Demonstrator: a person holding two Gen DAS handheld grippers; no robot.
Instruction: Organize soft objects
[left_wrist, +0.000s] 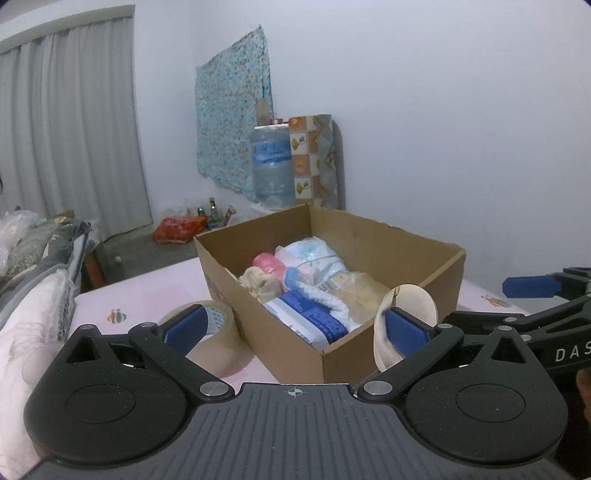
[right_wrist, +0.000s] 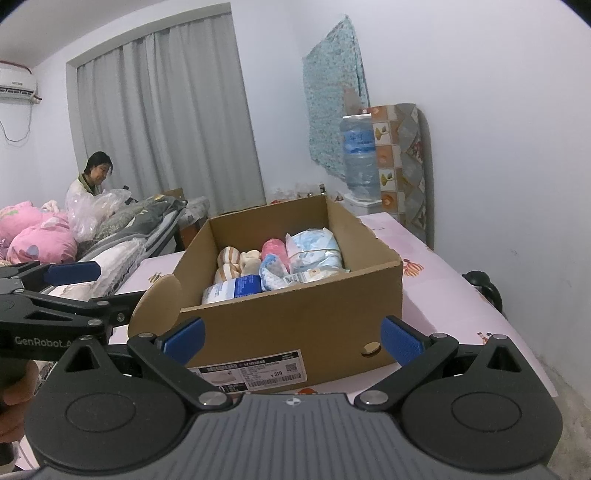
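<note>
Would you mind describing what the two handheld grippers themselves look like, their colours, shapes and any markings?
Both the left gripper and the right gripper are matte black, with round pivot discs, silver rivets, angular linkage arms and a ribbed grey centre plate. Their fingers carry blue textured pads. White "GenRobot" lettering marks the left one's side; no cables show.

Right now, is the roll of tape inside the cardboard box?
No, the roll of tape lies on the pink tabletop beside the cardboard box.

Open-topped box (right_wrist: 295, 310), tape roll (left_wrist: 214, 332) beside.
</note>
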